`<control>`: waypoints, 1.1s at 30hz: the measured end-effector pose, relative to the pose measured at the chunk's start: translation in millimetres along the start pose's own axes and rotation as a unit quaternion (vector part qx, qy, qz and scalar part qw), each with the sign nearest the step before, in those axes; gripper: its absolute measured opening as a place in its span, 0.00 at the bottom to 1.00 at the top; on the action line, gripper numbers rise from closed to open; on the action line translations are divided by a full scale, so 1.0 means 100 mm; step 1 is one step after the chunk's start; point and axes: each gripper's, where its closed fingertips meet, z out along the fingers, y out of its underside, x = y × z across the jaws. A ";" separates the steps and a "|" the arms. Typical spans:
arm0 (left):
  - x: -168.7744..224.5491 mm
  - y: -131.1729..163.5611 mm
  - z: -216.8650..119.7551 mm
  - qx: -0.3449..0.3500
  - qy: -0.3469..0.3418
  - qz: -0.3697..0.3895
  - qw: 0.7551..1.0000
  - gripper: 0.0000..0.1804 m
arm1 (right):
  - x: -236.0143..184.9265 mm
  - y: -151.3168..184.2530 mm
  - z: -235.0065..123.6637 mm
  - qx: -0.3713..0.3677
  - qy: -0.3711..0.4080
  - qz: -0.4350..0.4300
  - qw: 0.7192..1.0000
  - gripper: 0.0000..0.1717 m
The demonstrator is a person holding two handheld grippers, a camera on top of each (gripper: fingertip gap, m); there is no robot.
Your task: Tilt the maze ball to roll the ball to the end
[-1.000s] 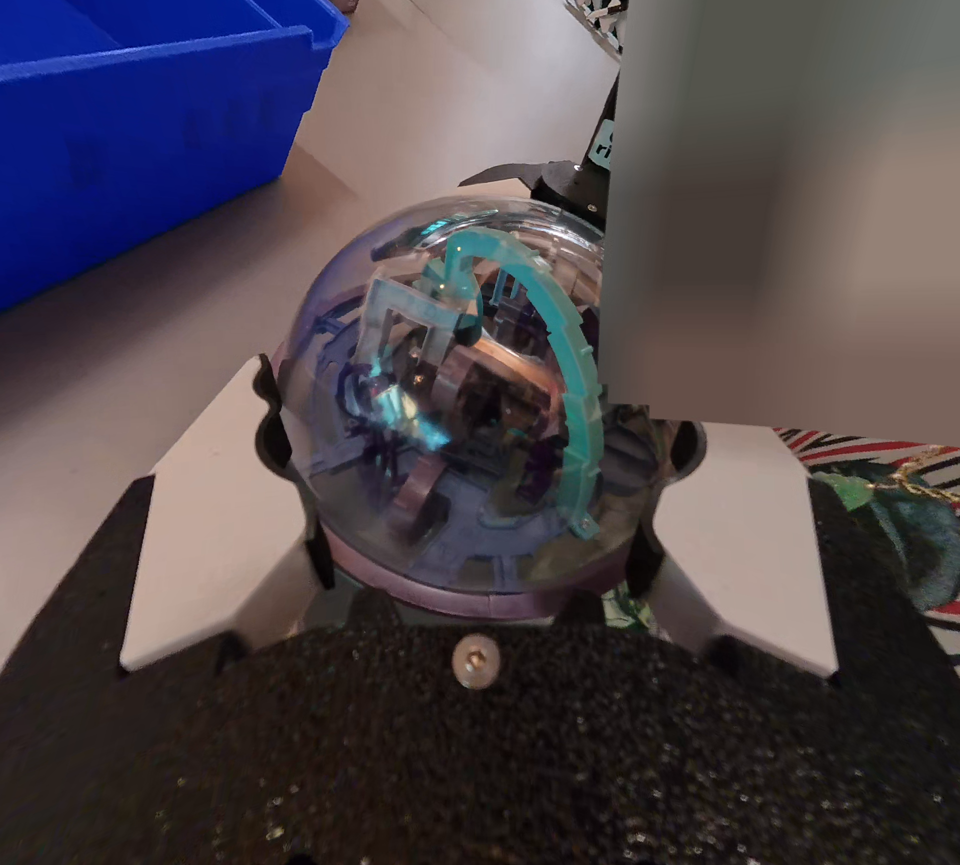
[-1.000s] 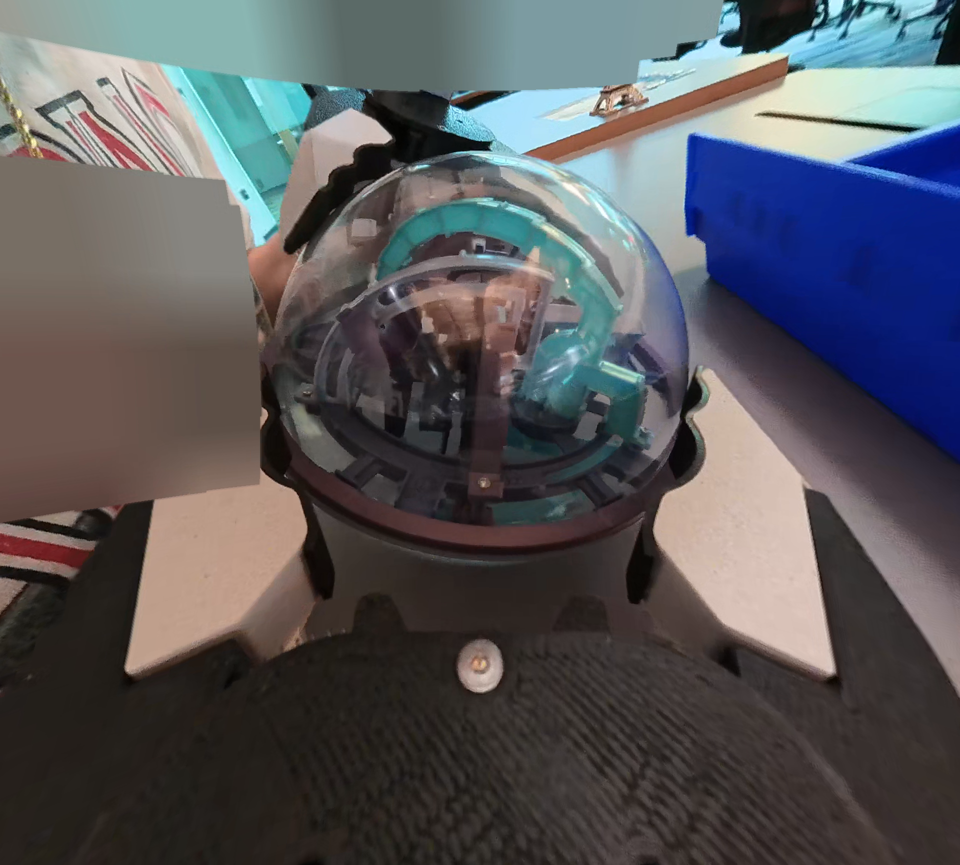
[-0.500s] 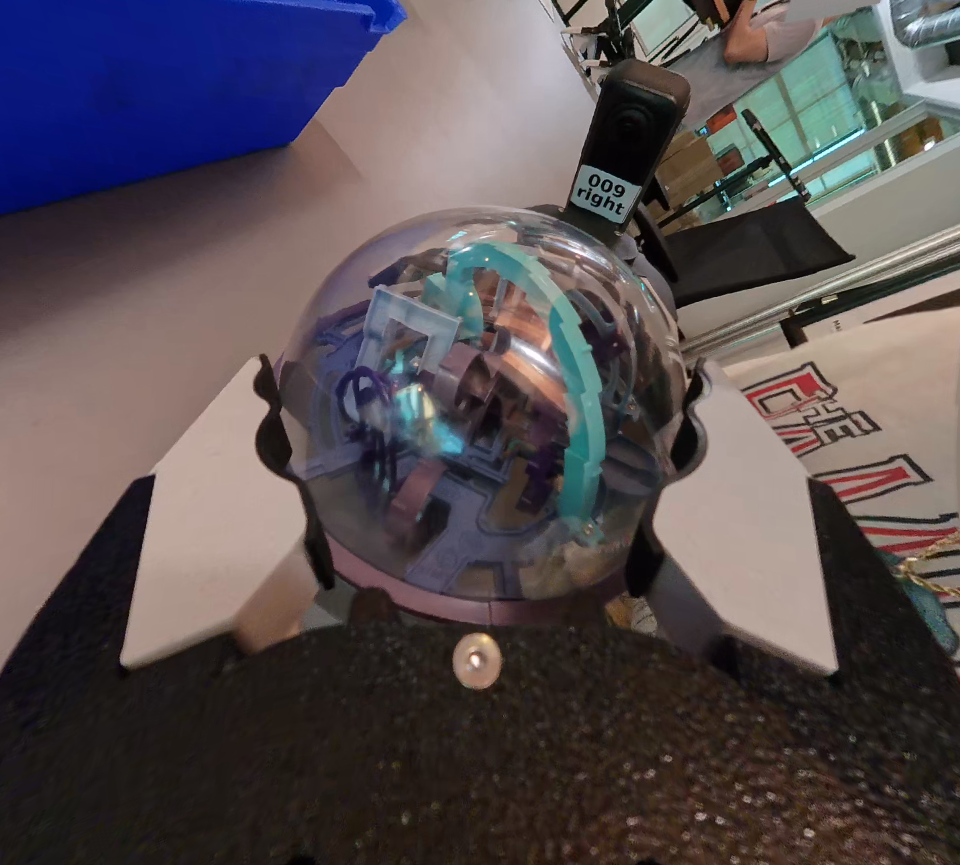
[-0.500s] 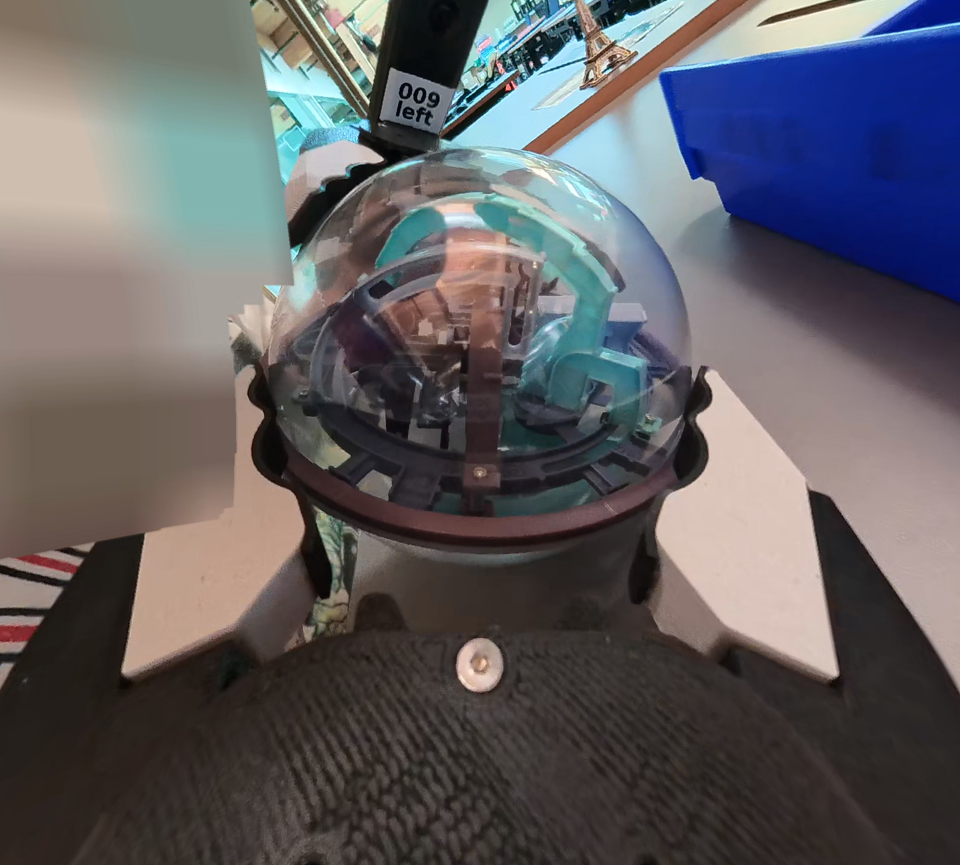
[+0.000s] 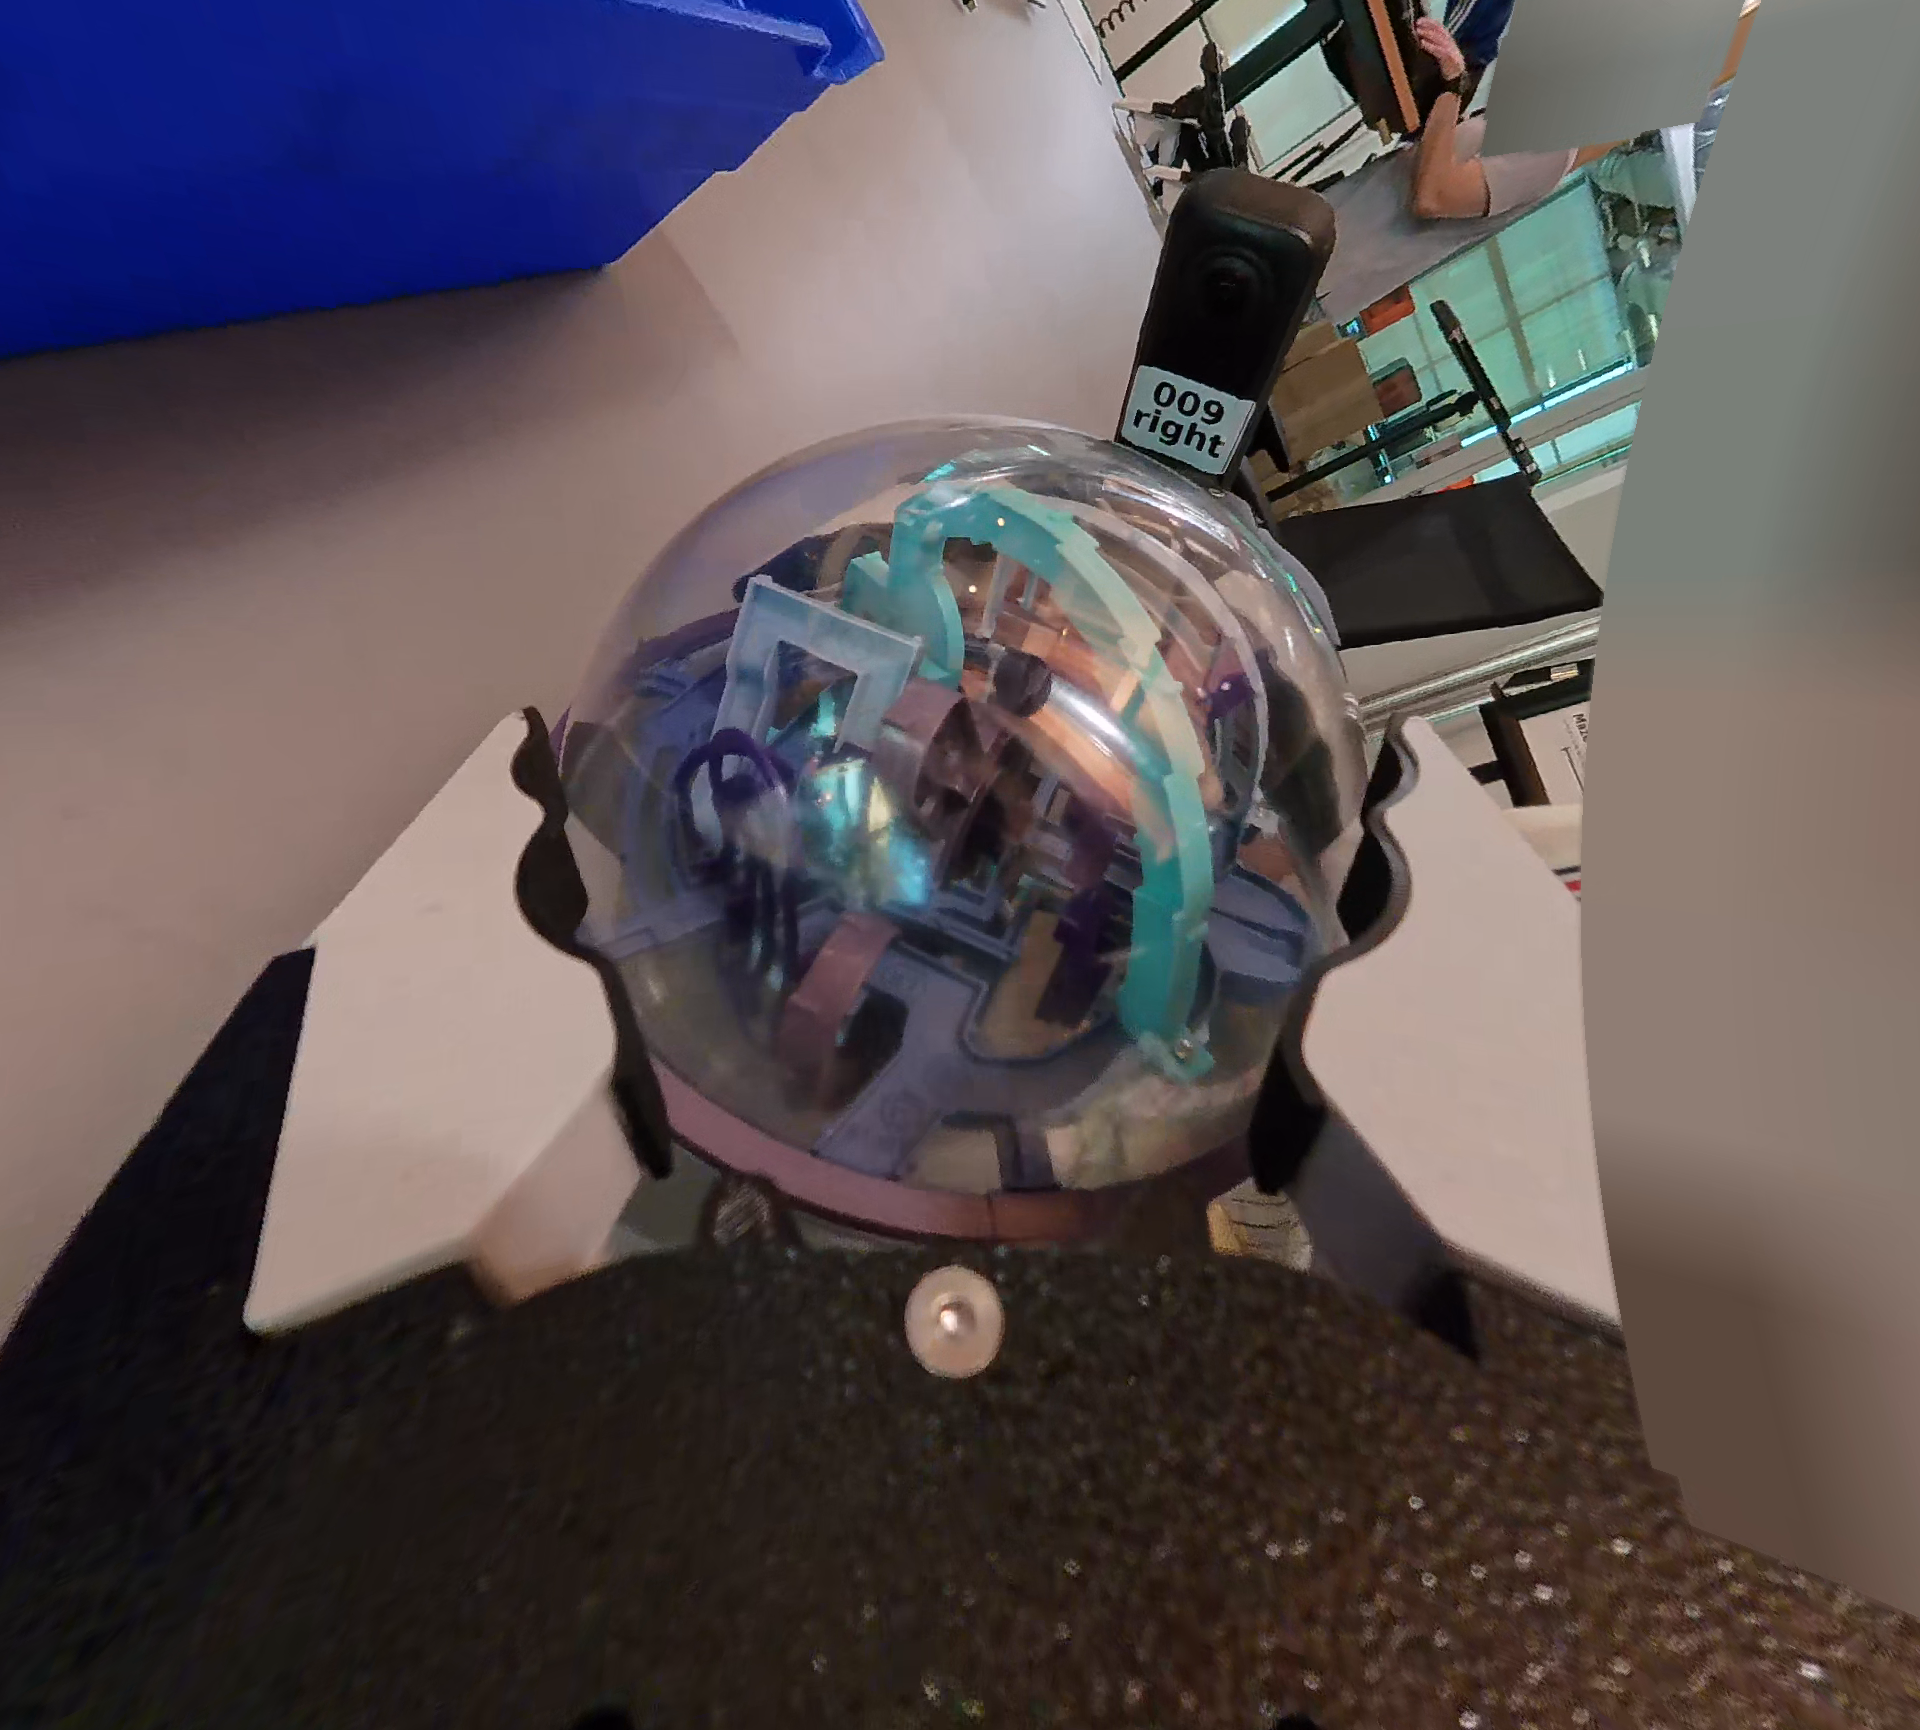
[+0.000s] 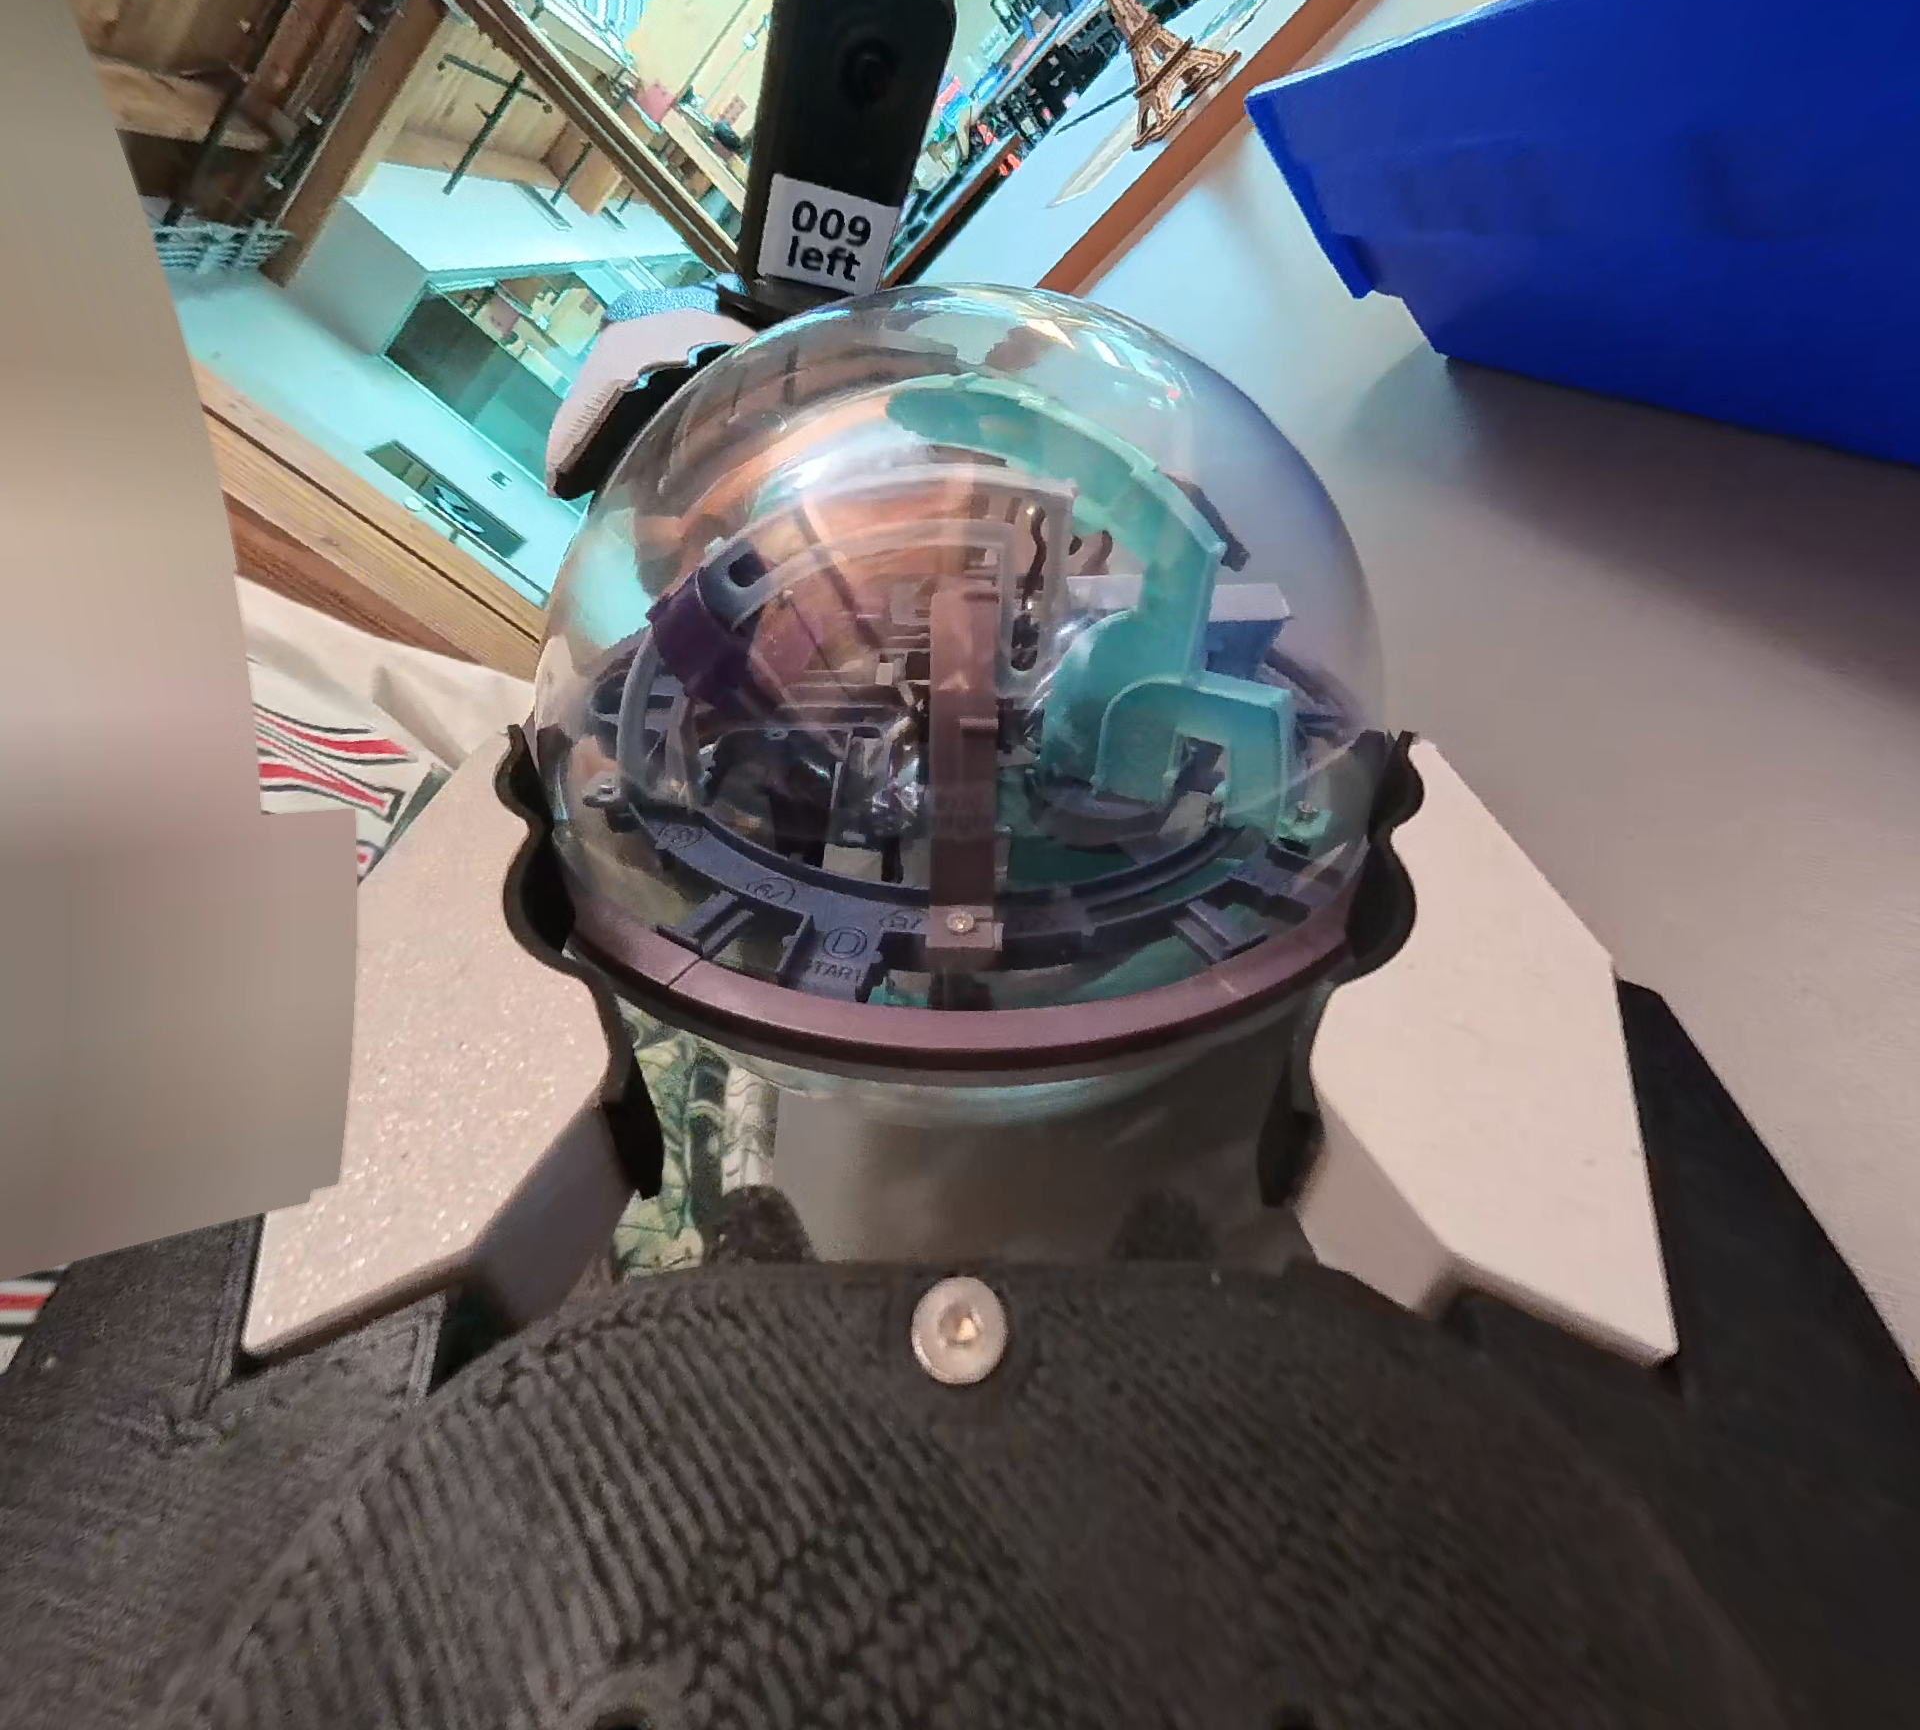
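Gripping maze ball (image 5: 956,807) between both claws, left claw (image 5: 961,833), right claw (image 6: 961,833), blue bin (image 5: 343,70) beside on table (image 5: 260,537).

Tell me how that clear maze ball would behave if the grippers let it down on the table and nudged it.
The maze ball is round with a glossy shell, so it would probably roll freely on the smooth table. The hard clear dome looks stiff but likely slippery; both the left gripper and right gripper cradle it in scalloped pads. Its thin inner tracks suggest a drop could damage it.

Blue bin (image 5: 343,70) on grey table (image 5: 260,558); tower model (image 6: 1148,33) behind.
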 end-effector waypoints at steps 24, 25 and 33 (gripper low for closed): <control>0.02 0.02 0.04 0.005 0.000 -0.006 1.000 0.81 | 0.00 0.02 -0.06 0.017 -0.019 0.015 1.000 0.86; 0.03 0.03 0.03 0.007 0.002 0.006 1.000 0.81 | -0.02 0.04 -0.06 0.013 -0.017 0.003 1.000 0.86; 0.24 0.26 -0.03 0.023 0.014 0.192 0.981 0.81 | -0.20 0.22 -0.07 -0.044 0.015 -0.193 0.980 0.86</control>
